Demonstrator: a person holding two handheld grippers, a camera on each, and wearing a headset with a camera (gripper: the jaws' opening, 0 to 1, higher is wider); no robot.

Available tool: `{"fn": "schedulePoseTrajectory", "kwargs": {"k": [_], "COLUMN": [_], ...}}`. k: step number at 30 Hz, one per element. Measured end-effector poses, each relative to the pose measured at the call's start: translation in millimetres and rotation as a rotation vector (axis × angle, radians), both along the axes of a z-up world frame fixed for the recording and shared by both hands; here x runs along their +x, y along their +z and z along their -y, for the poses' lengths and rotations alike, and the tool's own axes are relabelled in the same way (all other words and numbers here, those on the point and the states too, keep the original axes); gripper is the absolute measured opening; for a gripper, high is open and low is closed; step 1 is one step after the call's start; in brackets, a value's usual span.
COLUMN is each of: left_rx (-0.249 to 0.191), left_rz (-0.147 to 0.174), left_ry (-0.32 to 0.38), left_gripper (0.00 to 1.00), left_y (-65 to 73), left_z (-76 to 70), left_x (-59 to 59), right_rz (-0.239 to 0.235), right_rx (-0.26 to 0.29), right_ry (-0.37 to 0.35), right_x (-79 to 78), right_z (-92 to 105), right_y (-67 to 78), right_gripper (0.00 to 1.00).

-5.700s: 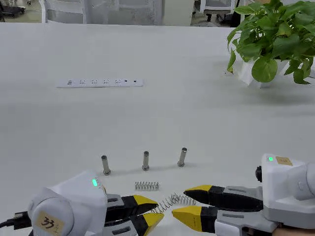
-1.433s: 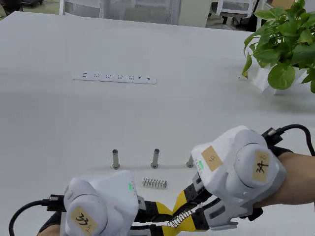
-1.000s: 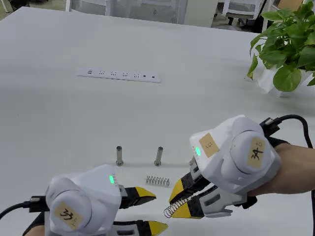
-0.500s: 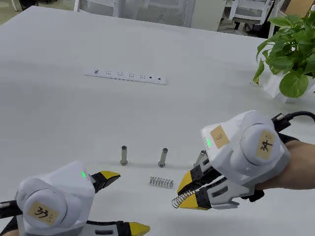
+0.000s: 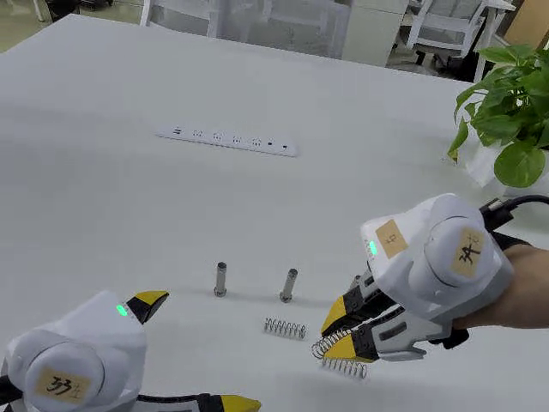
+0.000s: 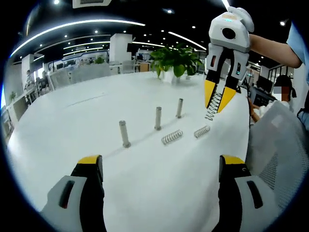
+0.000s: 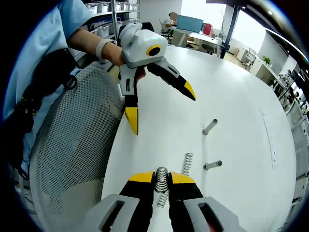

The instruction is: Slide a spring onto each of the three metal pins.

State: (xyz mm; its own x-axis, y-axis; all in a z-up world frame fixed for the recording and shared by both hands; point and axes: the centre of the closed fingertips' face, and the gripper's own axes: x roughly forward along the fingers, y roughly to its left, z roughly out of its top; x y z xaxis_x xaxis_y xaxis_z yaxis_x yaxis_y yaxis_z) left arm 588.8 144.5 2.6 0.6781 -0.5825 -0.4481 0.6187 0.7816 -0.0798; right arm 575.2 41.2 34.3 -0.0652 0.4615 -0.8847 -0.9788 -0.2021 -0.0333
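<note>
Three upright metal pins stand in a row on the white table: left pin [image 5: 220, 279], middle pin [image 5: 288, 285], and right pin [image 5: 356, 281], partly hidden behind my right gripper [image 5: 329, 336]. That gripper is shut on a spring [image 5: 321, 346] and holds it above the table, just in front of the right pin. Two more springs lie flat on the table, one [image 5: 285, 328] before the middle pin, the other [image 5: 345, 367] under my right gripper. My left gripper [image 5: 189, 352] is open and empty at the near left. In the left gripper view the pins [image 6: 158, 118] stand beyond my open left gripper [image 6: 161, 163].
A white power strip [image 5: 227, 142] lies further back on the table. A potted green plant [image 5: 510, 112] stands at the far right. In the right gripper view a mesh chair [image 7: 72, 159] sits off the table's near edge.
My left gripper has opened wide and drawn back to the near left, away from the held spring. My right gripper keeps the spring, a little nearer the right pin.
</note>
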Motion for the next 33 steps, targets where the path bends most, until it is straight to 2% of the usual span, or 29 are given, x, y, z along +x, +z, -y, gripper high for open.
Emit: {"fn": "schedulePoseTrajectory", "kwargs": {"k": [7, 12, 21, 24, 27, 31, 33], "left_rx": [-0.01, -0.001, -0.005, 0.014, 0.005, 0.003, 0.006], "left_rz": [0.008, 0.011, 0.005, 0.012, 0.01, 0.012, 0.015], "left_ry": [0.035, 0.038, 0.054, 0.048, 0.053, 0.064, 0.064], "left_gripper": [0.99, 0.99, 0.98, 0.98, 0.98, 0.99, 0.99], "left_y": [0.7, -1.2, -2.5, -3.0, -2.6, -2.4, -2.9], "left_z": [-5.2, -6.4, -11.1, -11.9, -12.0, -13.8, -14.2], "left_x": [-0.6, -2.1, -3.0, -2.9, -1.9, -0.3, -0.1], "right_rz": [0.004, 0.025, 0.084, 0.117, 0.12, 0.141, 0.158], "right_rx": [-0.033, -0.061, -0.078, -0.1, -0.103, -0.129, -0.152], "right_ry": [0.045, 0.092, 0.158, 0.202, 0.214, 0.258, 0.271], "right_x": [6.0, 14.5, 41.3, 51.5, 58.3, 66.1, 77.5], "right_z": [-9.8, -20.0, -51.5, -62.9, -74.4, -83.8, -89.5], "right_y": [-1.0, -1.2, 8.4, 11.9, 13.7, 14.1, 12.6], "right_gripper": [0.07, 0.07, 0.07, 0.07, 0.07, 0.07, 0.07]}}
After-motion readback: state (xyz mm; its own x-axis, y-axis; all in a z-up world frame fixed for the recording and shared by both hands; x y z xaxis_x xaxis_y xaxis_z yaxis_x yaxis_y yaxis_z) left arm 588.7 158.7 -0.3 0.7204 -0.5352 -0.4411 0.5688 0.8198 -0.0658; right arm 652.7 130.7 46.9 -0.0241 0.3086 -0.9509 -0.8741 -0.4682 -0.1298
